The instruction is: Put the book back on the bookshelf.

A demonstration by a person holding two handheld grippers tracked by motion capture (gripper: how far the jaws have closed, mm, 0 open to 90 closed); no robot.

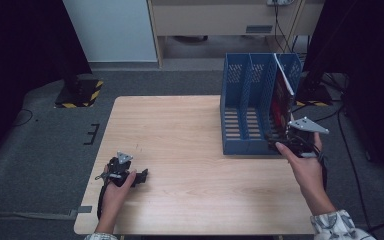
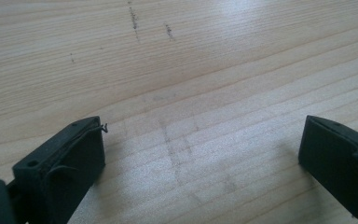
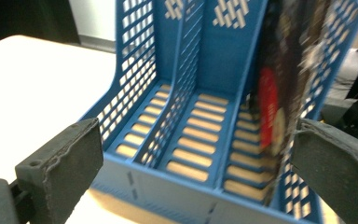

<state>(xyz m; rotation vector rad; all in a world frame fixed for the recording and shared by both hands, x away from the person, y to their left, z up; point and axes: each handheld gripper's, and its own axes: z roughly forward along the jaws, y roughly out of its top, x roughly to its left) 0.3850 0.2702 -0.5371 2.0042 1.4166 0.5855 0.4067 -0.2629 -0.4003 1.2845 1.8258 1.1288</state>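
A blue three-slot file rack [image 1: 245, 100] stands at the table's right side. A dark book with a red cover [image 1: 281, 102] stands upright in its rightmost slot, leaning on the right wall. My right gripper [image 1: 300, 136] hovers at the rack's open front right corner, open. In the right gripper view its jaws are spread wide before the rack [image 3: 191, 93], with the book [image 3: 279, 93] just inside the right jaw and untouched. My left gripper [image 1: 137, 176] rests low on the table near the front left, open over bare wood [image 2: 182, 84].
The wooden table [image 1: 180, 130] has free room across its middle and left. Grey carpet surrounds it. A stand base with yellow-black stripes [image 1: 80, 92] sits on the floor at back left, and cables [image 1: 347, 145] trail along the right.
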